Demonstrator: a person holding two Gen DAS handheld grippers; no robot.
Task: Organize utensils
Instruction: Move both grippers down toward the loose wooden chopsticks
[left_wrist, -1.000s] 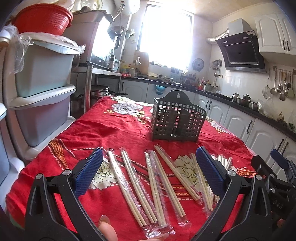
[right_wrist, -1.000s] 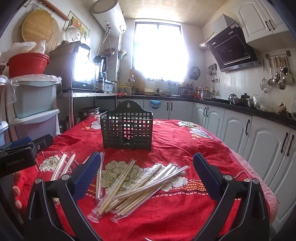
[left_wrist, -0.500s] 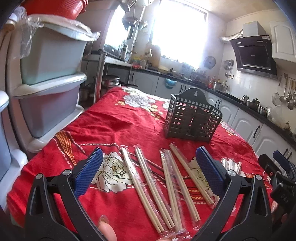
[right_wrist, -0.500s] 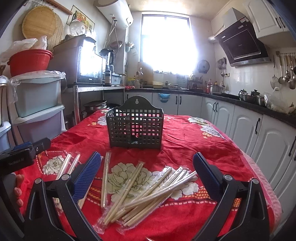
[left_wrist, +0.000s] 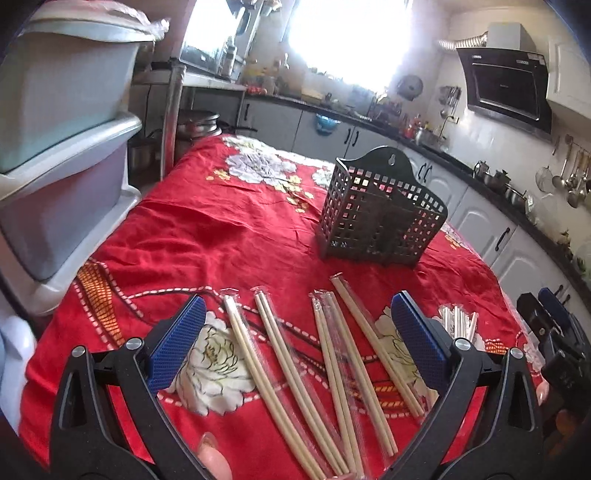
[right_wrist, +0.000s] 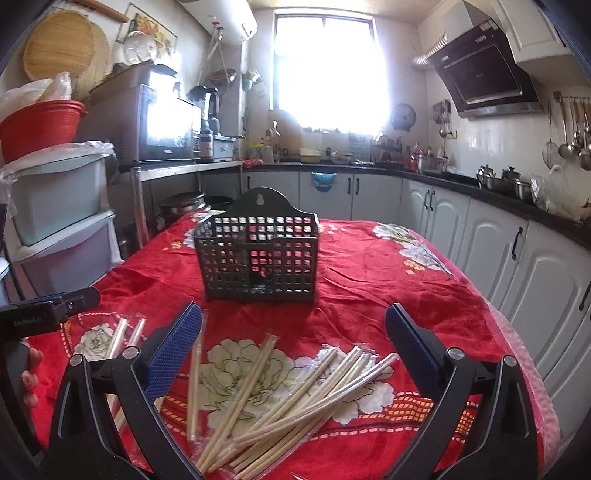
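The chopsticks (left_wrist: 332, 365) lie flat on the red flowered cloth (left_wrist: 221, 236) that covers the table. They come in pairs, and each pair sits in a thin clear wrapper. From the left wrist camera four pairs are spread out like a fan, side by side, with their far ends pointing toward the holder. A few more wrapped sticks (left_wrist: 458, 325) lie just past the right finger of that gripper. From the right wrist camera a loose pile of chopsticks (right_wrist: 295, 398) lies crossed over each other on a big white flower in the cloth, and one pair (right_wrist: 194, 384) lies apart on the left of the pile.

The dark grey holder (left_wrist: 380, 221) stands upright on the cloth, farther back than all the sticks and not touching them. It has walls full of little square holes and a tall round back with a hanging hole. A wall inside splits it into parts. No sticks can be seen poking out of it.

The left gripper (left_wrist: 295, 347) hangs low over the fanned sticks. Its two blue pads are spread wide and hold nothing. The right gripper (right_wrist: 293, 350) hangs over the pile, also spread wide with nothing between its pads. Each gripper can be seen at the edge of the other one's camera.

Around the table is a kitchen with white cupboards (right_wrist: 491, 243), stacked plastic bins (left_wrist: 55, 122) and a bright window (right_wrist: 328, 70)
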